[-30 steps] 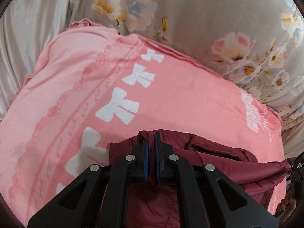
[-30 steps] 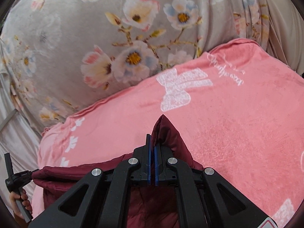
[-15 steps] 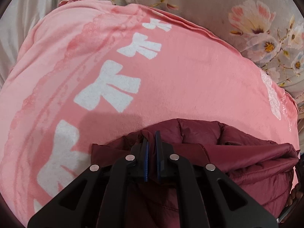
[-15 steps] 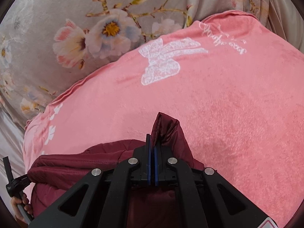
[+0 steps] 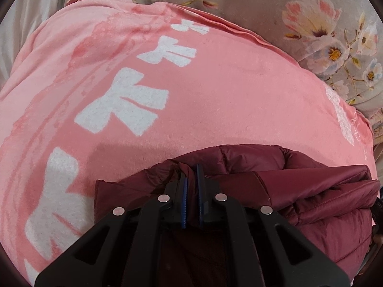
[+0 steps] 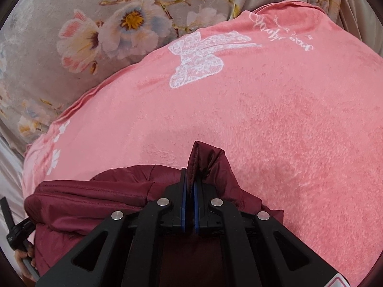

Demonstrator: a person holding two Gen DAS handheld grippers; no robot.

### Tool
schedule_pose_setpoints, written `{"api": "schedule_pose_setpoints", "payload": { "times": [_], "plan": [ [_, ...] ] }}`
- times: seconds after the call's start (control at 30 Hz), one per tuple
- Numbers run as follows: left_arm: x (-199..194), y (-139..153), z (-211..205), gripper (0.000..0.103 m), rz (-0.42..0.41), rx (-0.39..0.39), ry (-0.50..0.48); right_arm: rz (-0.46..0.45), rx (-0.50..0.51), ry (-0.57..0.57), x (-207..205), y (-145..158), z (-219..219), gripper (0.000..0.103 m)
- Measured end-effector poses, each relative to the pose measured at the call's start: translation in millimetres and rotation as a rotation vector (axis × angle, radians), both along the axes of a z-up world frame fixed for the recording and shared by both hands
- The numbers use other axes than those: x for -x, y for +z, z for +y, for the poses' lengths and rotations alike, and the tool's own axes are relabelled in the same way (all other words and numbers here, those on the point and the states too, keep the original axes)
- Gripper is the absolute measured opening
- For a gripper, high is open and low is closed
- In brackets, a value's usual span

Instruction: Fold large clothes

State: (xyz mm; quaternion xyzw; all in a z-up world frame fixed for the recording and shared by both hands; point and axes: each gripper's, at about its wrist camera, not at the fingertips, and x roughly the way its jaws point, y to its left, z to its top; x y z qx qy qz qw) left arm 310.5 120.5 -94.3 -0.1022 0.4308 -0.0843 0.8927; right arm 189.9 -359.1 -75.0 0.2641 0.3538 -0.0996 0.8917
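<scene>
A dark red padded jacket (image 5: 299, 191) lies bunched on a pink blanket (image 5: 215, 95) with white bow prints. My left gripper (image 5: 191, 174) is shut on a pinch of its fabric near the jacket's left end. In the right wrist view the same jacket (image 6: 95, 198) stretches off to the left. My right gripper (image 6: 189, 179) is shut on a corner of it that sticks up between the pads. Both grippers point downward, close above the blanket (image 6: 263, 119). The jacket's lower part is hidden under the gripper bodies.
Grey floral bedding (image 5: 311, 24) lies beyond the blanket's far edge, also in the right wrist view (image 6: 71, 24). Pale satin cloth (image 5: 28, 12) shows at the far left. A hand on the other gripper's handle (image 6: 14, 234) shows at the left edge.
Both grippers have sunk toward the pink blanket with the jacket still pinched. The jacket's edge has come down to rest on the blanket, which now fills more of each view.
</scene>
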Motion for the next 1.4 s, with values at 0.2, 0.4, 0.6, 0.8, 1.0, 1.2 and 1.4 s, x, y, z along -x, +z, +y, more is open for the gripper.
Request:
{"api": "schedule_pose_setpoints", "payload": {
  "times": [0.2,0.4,0.6,0.8,1.0,1.2,1.4],
  "plan": [
    [13.2,33.7,21.4,0.023,-0.044,0.088,-0.012,-0.156,0.071,-0.026,41.2,60.1,5.0,0.04],
    [55.7,116.6,35.3,0.066,-0.282,-0.019,0.061,-0.237,0.127,0.132,60.0,113.7,63.1,0.04],
    [79.1,144.6,-36.9,0.065,-0.279,-0.015,-0.156,-0.132,0.17,0.359,21.3,94.6,159.5,0.029],
    [64.6,89.5,-126.8,0.058,-0.161,-0.09,-0.304,-0.028,0.176,0.386,-22.7,64.6,186.9,0.02],
    [42.9,56.7,-145.9,0.056,-0.115,-0.147,-0.301,0.052,0.126,0.364,-54.0,37.6,174.7,0.016],
    [26.6,30.3,-145.0,0.056,-0.075,-0.142,-0.286,0.087,0.093,0.359,-66.2,16.0,171.4,0.013],
    [18.5,15.6,-145.0,0.056,-0.069,-0.119,-0.279,0.094,0.079,0.356,-73.9,3.7,170.3,0.01]
  ]
}}
